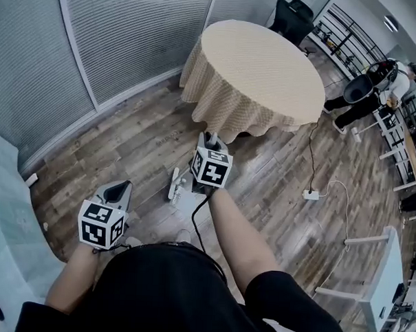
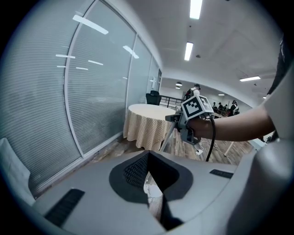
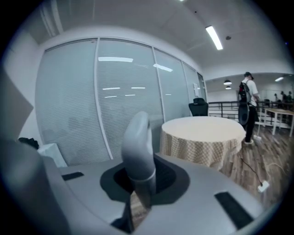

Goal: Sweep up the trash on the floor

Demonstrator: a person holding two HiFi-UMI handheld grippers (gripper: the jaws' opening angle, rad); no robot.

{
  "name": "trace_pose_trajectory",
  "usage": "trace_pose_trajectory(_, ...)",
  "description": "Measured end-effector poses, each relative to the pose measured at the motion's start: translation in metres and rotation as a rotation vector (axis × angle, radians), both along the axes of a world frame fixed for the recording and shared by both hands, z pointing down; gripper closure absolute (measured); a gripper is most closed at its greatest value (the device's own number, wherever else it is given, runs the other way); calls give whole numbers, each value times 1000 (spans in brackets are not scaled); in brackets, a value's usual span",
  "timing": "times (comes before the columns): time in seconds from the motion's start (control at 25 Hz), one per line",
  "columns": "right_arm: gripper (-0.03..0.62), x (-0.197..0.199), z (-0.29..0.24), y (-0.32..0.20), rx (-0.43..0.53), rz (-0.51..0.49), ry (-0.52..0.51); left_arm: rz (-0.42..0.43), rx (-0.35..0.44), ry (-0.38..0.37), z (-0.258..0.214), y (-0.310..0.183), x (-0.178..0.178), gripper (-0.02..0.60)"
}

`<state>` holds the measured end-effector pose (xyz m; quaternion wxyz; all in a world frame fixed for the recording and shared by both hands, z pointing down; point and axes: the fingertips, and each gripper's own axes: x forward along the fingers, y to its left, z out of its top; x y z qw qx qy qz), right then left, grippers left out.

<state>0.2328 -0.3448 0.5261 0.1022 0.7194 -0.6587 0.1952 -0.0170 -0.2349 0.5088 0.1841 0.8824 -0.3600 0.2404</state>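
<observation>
My right gripper (image 1: 210, 147) is shut on the grey rounded top of a long handle (image 1: 210, 137), held upright in front of the round table. In the right gripper view the handle (image 3: 138, 147) fills the gap between the jaws of the right gripper (image 3: 139, 182). From the left gripper view the thin pole (image 2: 169, 137) runs down from the right gripper (image 2: 177, 118) to the floor. A white object (image 1: 175, 184) lies on the wood floor beside it, and I cannot tell what it is. My left gripper (image 1: 118, 189) hangs lower left, shut and holding nothing (image 2: 148, 158).
A round table with a beige checked cloth (image 1: 260, 68) stands just ahead. A white power strip (image 1: 311, 194) with cables lies on the floor to the right. A glass wall with blinds (image 1: 131, 35) runs along the left. A person (image 1: 376, 87) and white desks (image 1: 389, 273) are at the right.
</observation>
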Motion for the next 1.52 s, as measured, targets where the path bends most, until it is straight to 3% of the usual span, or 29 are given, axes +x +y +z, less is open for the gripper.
trace_pose_trajectory(0.2, 548, -56, -65, 4, 136, -269, 84, -36, 82, 50, -41, -11, 0, 588)
trace_pose_trajectory(0.32, 548, -74, -107, 19, 206, -344, 84, -38, 163, 56, -69, -18, 3, 587)
trace_pose_trajectory(0.48, 548, -83, -159, 37, 274, -348, 42, -35, 236, 72, -97, -28, 7, 586)
trace_pose_trajectory(0.68, 548, -92, -197, 71, 311, -358, 34, -33, 241, 103, -107, -33, 17, 587)
trace_pose_trajectory(0.8, 549, -94, -197, 91, 293, -340, 7, -21, 241, 109, -109, -32, 26, 587)
trace_pose_trajectory(1.08, 549, -99, -173, 102, 234, -353, 17, 43, 324, 101, -129, -35, 52, 586)
trace_pose_trajectory(1.36, 549, -89, -168, 102, 213, -332, 40, 16, 275, 160, -136, -38, 58, 586)
trace_pose_trajectory(1.52, 548, -86, -168, 104, 208, -326, 49, 10, 279, 158, -139, -37, 55, 586)
